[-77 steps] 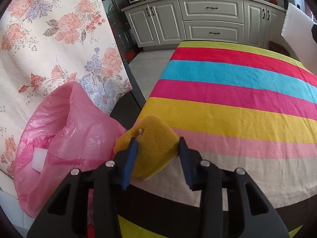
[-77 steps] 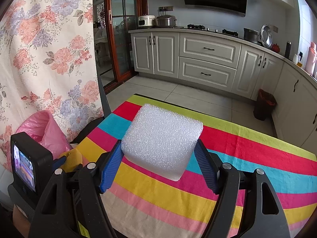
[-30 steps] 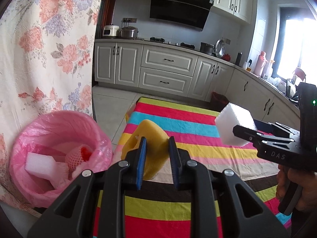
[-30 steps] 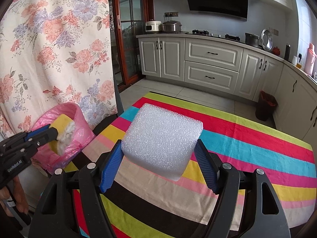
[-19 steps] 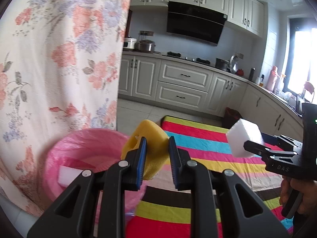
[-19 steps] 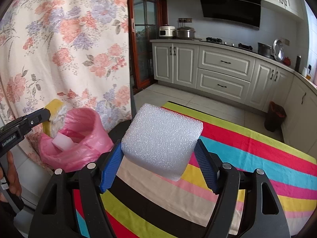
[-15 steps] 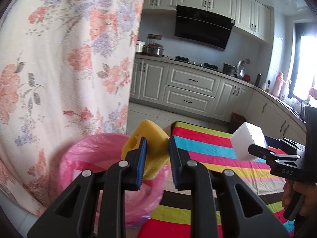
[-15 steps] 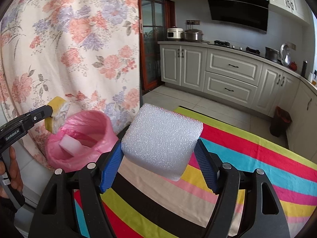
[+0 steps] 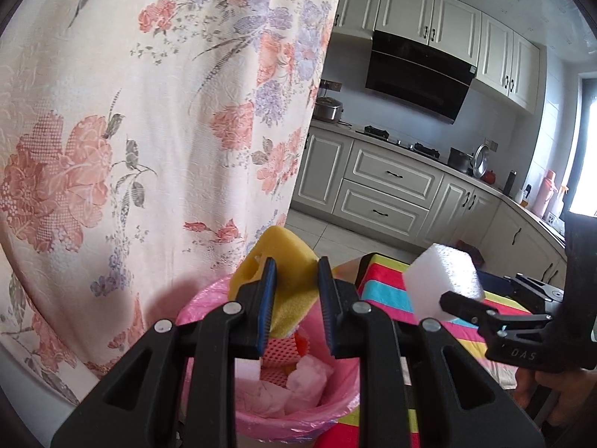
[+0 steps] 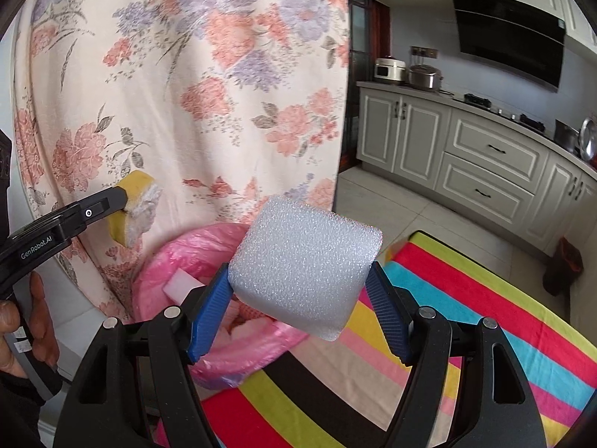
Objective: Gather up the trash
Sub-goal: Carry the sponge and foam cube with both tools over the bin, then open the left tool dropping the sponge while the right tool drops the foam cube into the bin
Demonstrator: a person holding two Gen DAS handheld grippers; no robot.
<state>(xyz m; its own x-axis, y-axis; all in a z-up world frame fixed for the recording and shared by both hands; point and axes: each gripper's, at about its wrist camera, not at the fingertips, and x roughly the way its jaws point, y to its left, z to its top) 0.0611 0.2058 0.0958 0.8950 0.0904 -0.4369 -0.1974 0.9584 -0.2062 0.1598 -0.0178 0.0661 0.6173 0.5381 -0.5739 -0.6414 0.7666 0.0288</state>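
Your yellow sponge [image 9: 285, 261] sits low in the centre of the left wrist view, pinched between the narrow-set blue pads of your left tool [image 9: 294, 298], directly above the mouth of the pink bag-lined bin [image 9: 209, 298]. In the bin you can see white foam scraps [image 9: 309, 373] and a piece of red foam netting [image 9: 281, 347]. In the right wrist view the same sponge shows at centre left, against the floral curtain [image 10: 224, 93] and up and left of the bin.

Your white foam block [image 10: 304, 267] fills the middle of the right wrist view, clamped between the widely spread pads of your right tool [image 10: 300, 310]; it hangs over the striped cloth [image 10: 485, 317] on the bench, just right of the bin's rim. In the left wrist view this block appears at the right, over the cloth's edge. Your left hand [image 10: 37, 317] grips the tool handle at lower left. White kitchen cabinets [image 9: 391, 186] line the far wall.
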